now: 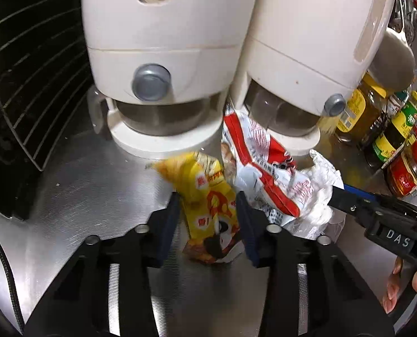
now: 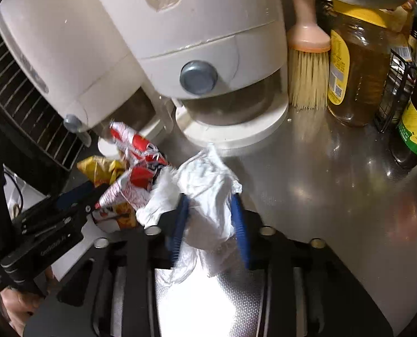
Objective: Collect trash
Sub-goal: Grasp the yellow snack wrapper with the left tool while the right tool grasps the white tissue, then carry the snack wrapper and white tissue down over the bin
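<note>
Two grippers: both work a small heap of trash on a steel counter (image 1: 82,185), in front of two white appliances.
Wire rack (image 1: 26,84): far left in the left wrist view, dark, standing at the counter's edge.
Left appliance (image 1: 163,56): white body with a grey round button, on a round base just behind the yellow wrapper.
Left gripper (image 1: 208,219): its two blue-padded fingers stand on either side of the yellow wrapper (image 1: 205,196); the jaws are apart and whether the pads press the packet cannot be told.
Yellow wrapper, place: flat on the counter, its near end between the left fingers, its far end pointing at the left appliance's base.
Red-and-white wrapper (image 1: 261,163): crumpled, just right of the yellow one and touching it, leaning up toward the gap between the two appliances.
Right appliance (image 2: 203,56): same white make, tilted in the view, close behind the heap.
White crumpled plastic (image 2: 208,193): rightmost of the heap, touching the red-and-white wrapper.
Right gripper (image 2: 211,219): fingers on both sides of the white plastic, which fills the space between the blue pads; they appear clamped on it.
Brush (image 2: 308,56): pink handle, pale bristles down, right of the right appliance.
Bottles (image 2: 351,64): oil and sauce bottles at far right.
</note>
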